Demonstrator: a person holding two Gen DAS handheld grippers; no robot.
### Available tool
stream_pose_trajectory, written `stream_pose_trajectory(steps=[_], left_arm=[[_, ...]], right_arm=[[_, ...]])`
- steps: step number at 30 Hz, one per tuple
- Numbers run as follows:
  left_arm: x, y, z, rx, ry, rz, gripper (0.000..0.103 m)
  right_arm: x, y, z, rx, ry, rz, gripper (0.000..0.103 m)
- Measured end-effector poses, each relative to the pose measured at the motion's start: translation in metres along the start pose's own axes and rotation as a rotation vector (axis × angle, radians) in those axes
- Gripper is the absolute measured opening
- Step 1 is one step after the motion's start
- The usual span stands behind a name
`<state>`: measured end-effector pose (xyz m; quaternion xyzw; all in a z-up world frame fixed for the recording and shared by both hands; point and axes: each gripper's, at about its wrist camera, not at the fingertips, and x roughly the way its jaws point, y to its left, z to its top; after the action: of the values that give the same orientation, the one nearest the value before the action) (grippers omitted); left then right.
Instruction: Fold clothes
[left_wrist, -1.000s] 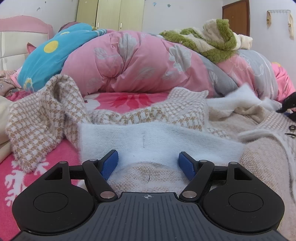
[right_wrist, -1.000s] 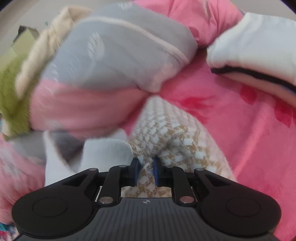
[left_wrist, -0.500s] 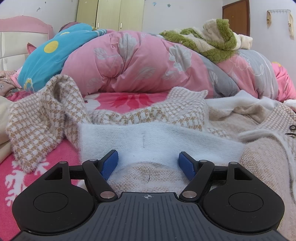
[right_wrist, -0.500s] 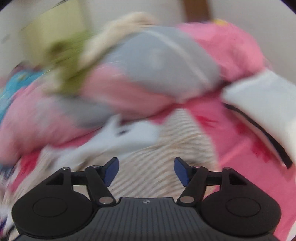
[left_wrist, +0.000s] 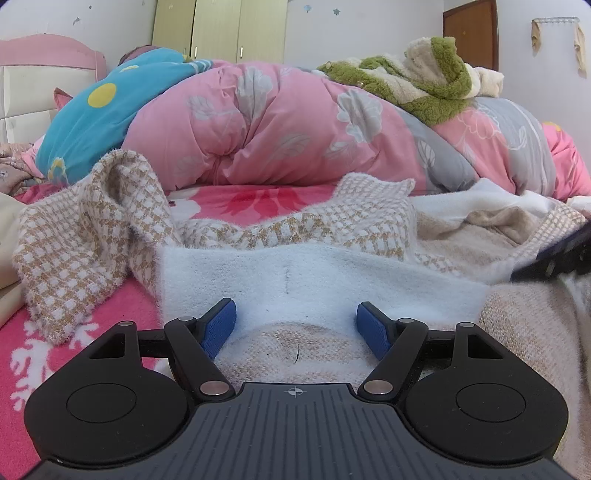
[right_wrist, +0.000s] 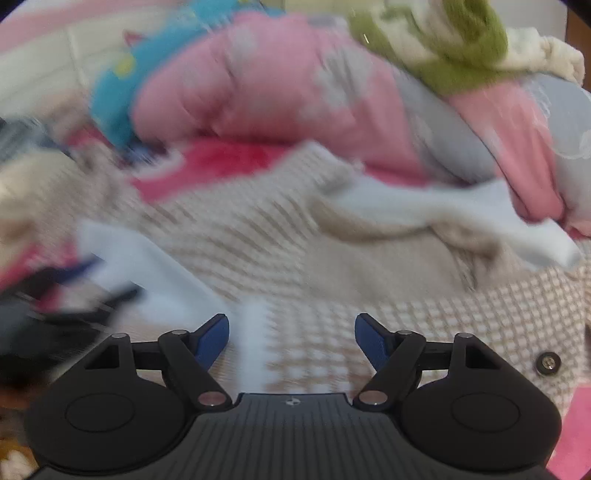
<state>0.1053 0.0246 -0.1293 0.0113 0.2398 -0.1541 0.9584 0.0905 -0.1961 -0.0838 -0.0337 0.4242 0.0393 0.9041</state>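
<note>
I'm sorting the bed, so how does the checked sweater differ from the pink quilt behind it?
The checked sweater is tan-and-white knit, fuzzy, lying low and rumpled; the pink quilt is smooth, with grey leaf prints, puffed into a tall mound. The sweater lies nearer the camera, the quilt behind it. Both rest on the bed.

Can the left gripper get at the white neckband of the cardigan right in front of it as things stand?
Probably yes. The left gripper is open, and the white neckband lies flat between and just past its fingertips, with nothing on top of it.

Black claw (left_wrist: 297, 325), blue ribbed pads (left_wrist: 218, 326)
</note>
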Motion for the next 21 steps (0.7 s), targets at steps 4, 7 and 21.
stream_pose_trajectory(steps=[4, 7, 21], left_arm=[[0.000, -0.001, 0.000, 0.005, 0.001, 0.004, 0.073], [0.000, -0.003, 0.000, 0.011, 0.001, 0.010, 0.073], [0.000, -0.007, -0.001, 0.031, -0.006, 0.035, 0.073]], right_arm=[[-0.002, -0.017, -0.012, 0.085, -0.007, 0.034, 0.032], [-0.031, -0.037, -0.020, 0.169, -0.084, 0.027, 0.017], [-0.201, -0.235, -0.170, 0.796, -0.499, -0.304, 0.014]])
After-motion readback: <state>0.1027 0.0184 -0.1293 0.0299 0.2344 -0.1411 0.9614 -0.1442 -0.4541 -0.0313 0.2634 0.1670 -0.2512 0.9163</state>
